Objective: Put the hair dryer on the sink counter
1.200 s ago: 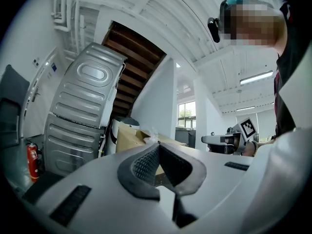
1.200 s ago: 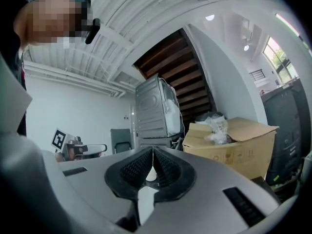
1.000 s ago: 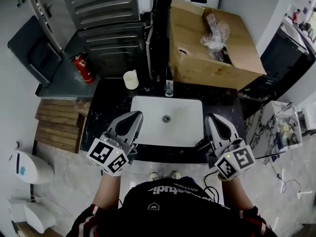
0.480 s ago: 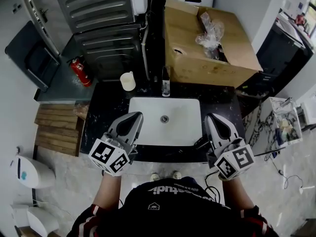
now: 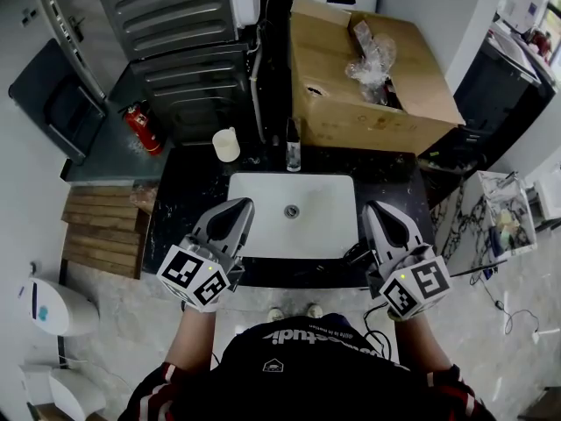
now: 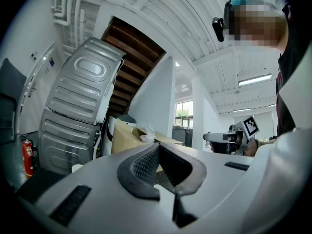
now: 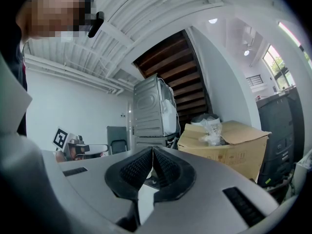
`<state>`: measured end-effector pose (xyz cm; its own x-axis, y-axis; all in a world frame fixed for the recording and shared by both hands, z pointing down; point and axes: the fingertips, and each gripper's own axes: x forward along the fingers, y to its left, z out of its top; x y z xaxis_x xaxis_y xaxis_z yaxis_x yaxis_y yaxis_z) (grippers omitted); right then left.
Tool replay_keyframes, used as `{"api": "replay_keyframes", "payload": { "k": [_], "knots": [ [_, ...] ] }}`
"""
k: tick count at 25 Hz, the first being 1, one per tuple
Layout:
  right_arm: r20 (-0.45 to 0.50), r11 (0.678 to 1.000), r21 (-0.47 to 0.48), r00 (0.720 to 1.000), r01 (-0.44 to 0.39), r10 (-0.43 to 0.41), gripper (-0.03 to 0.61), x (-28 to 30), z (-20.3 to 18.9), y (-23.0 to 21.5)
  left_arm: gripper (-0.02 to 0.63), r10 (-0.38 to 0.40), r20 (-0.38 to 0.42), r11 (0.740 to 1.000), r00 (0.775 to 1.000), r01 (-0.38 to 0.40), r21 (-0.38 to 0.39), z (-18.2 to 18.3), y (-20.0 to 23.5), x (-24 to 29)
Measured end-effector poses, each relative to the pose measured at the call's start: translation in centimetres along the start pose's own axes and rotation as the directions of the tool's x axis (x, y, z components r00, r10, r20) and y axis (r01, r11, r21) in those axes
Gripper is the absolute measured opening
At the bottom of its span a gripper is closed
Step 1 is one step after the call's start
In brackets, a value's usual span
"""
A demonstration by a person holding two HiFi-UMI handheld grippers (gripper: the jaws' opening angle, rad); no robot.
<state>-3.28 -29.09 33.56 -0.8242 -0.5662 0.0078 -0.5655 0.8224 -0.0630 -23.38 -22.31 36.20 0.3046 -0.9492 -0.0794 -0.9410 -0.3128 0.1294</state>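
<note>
The black sink counter [image 5: 188,191] with its white basin [image 5: 324,200] lies below me in the head view. My left gripper [image 5: 241,204] is shut and empty, held level over the counter's front left. My right gripper [image 5: 372,209] is shut and empty too, over the front right. In the left gripper view the left gripper [image 6: 158,145] has its pads together, and so does the right gripper [image 7: 152,149] in its own view. A dark object with a cord [image 5: 355,254] lies at the counter's front edge beside the right gripper; I cannot tell whether it is the hair dryer.
A faucet [image 5: 294,152] and a white cup [image 5: 226,144] stand at the back of the counter. Behind are an open cardboard box [image 5: 351,103] and a grey washing machine [image 5: 184,24]. A red fire extinguisher [image 5: 140,125] and wooden boards [image 5: 101,235] sit on the left.
The head view has shifted slightly; both grippers keep their places and stay shut.
</note>
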Motion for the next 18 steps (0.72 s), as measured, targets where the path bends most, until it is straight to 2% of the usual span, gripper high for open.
{"api": "replay_keyframes", "payload": {
  "k": [6, 18],
  "knots": [
    [-0.003, 1.000, 0.002, 1.000, 0.003, -0.003, 0.039, -0.14, -0.15, -0.22, 0.014, -0.018, -0.006, 1.000, 1.000, 0.018, 0.008, -0.28, -0.32, 0.30],
    [-0.004, 1.000, 0.002, 1.000, 0.015, -0.015, 0.038, -0.31, -0.09, -0.57, 0.014, -0.008, -0.024, 1.000, 1.000, 0.008, -0.016, -0.90, -0.26, 0.48]
  ]
}}
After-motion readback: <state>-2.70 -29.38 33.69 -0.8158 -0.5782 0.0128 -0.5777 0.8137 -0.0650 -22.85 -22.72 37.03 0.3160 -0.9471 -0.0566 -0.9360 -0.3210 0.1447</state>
